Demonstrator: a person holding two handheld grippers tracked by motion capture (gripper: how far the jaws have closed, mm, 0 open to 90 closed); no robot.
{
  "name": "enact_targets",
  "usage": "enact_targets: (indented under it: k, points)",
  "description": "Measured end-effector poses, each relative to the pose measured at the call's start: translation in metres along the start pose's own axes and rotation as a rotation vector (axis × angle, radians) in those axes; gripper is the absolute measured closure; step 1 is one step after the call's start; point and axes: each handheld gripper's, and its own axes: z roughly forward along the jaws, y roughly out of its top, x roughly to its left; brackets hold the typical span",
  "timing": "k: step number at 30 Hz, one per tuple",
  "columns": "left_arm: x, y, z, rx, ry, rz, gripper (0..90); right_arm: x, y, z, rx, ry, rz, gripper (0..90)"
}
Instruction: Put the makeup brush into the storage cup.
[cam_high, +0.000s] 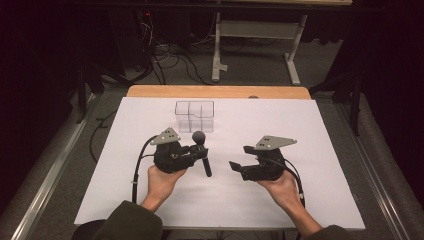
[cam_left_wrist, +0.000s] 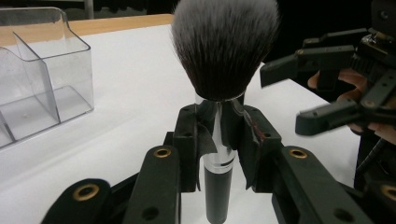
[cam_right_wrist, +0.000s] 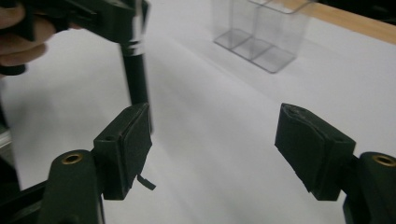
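High view: left gripper (cam_high: 199, 151) clamped on makeup brush (cam_high: 202, 151), upright above the white table (cam_high: 300, 125), near clear organizer (cam_high: 194, 116); right gripper (cam_high: 240, 158) jaws apart, empty.
Left gripper view: pads squeeze brush's silver ferrule.
Right gripper view: brush handle beyond left pad.

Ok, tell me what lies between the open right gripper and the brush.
Nothing: in the high view, bare white table separates the right gripper from the brush.

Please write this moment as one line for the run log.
left gripper: shut on makeup brush, bristles up | right gripper: open, empty | clear organizer: on white table cover, beyond the brush
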Motion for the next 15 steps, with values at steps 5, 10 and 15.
enact_targets:
  k: [5,10,15]
  points:
    - [-0.002,0.000,-0.002,-0.004,-0.011,-0.002,70.1,-0.012,-0.004,-0.017,-0.044,-0.063,0.012,24.9]
    - [-0.002,0.000,-0.002,0.001,-0.004,0.001,70.1,-0.025,-0.010,-0.033,-0.069,-0.070,0.042,25.1]
    - [0.001,0.002,-0.004,-0.008,-0.005,-0.008,70.1,-0.031,-0.020,-0.047,-0.072,-0.076,0.041,25.5]
